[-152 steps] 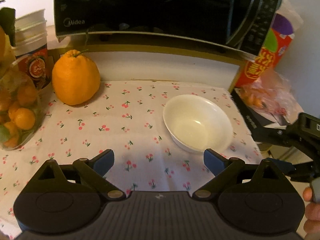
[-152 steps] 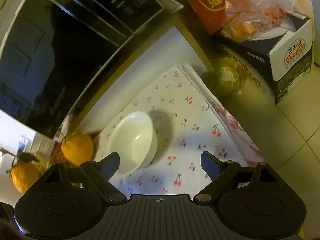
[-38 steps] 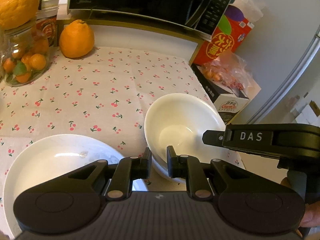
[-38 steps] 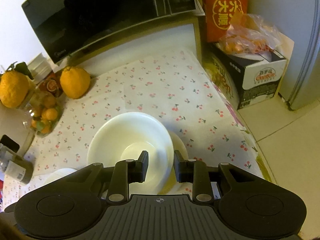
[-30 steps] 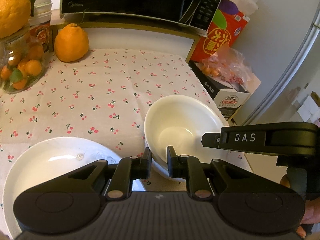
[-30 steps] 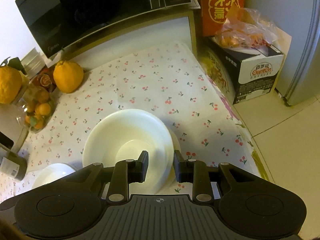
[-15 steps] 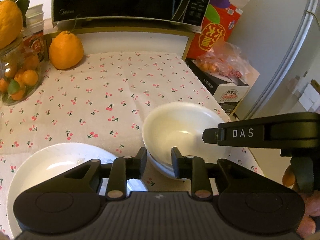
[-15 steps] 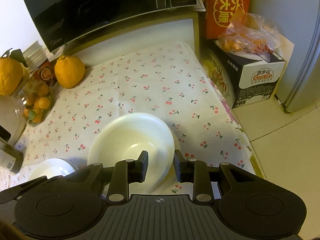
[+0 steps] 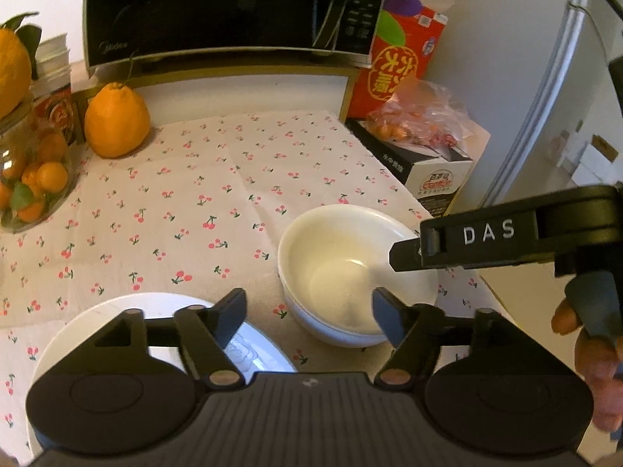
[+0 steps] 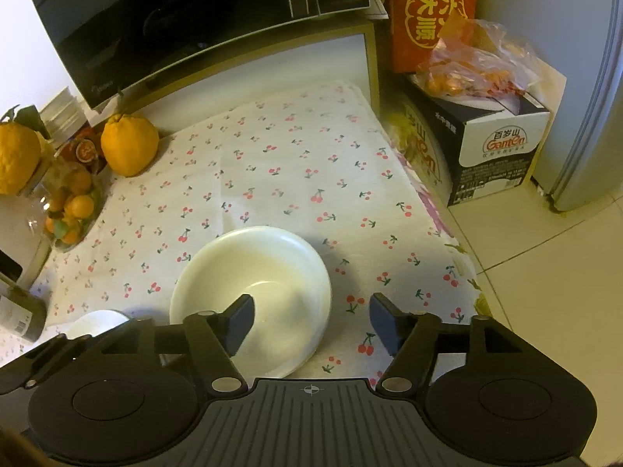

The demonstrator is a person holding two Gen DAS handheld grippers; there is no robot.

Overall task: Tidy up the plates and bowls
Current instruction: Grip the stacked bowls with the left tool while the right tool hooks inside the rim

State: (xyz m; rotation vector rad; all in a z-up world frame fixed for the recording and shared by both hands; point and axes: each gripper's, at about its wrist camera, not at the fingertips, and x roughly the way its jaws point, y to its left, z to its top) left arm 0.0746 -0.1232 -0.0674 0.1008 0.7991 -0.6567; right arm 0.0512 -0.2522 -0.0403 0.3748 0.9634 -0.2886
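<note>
Two stacked bowls [image 9: 342,272], one plate [image 9: 155,307]

White bowl [image 10: 272,268] and plate [image 9: 128,311] on a cream cloth [image 9: 233,179] (red cherry print).

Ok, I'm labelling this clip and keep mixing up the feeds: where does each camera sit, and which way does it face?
Left wrist: on the left gripper, looking forward and down at the stacked bowls and a plate; the right gripper and a hand show.
Right wrist: on the right gripper, looking steeply down at the bowls; its open jaws show.
Shared: bowls, cherry tablecloth, microwave.
</note>
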